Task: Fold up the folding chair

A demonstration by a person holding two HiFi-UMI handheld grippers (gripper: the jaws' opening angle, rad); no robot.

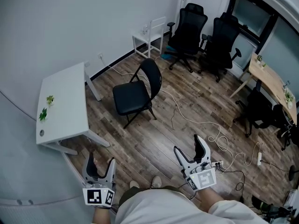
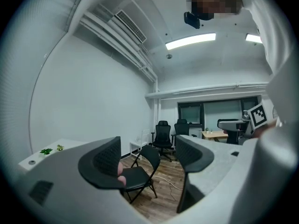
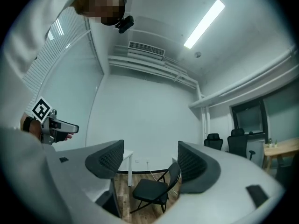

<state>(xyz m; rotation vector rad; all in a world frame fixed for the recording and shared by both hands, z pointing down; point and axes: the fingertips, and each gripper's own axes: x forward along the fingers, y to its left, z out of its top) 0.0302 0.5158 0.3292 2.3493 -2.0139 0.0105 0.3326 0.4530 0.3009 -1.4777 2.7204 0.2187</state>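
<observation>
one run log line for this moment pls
phase: before contact | folding chair: unfolded, upright, untouched | left gripper: open, empty | right gripper: open, empty

Off-white top (image 1: 159, 208) at bottom centre, 2 pale shoes (image 1: 156, 181) just above it. Black camera (image 2: 192, 19) worn on head, top of frame. The left gripper (image 1: 100, 166) and right gripper (image 1: 188, 144) match: light grey shells, black ribbed pads (image 2: 106, 160), 1 white cube (image 1: 203, 179) of black square markers each.
</observation>
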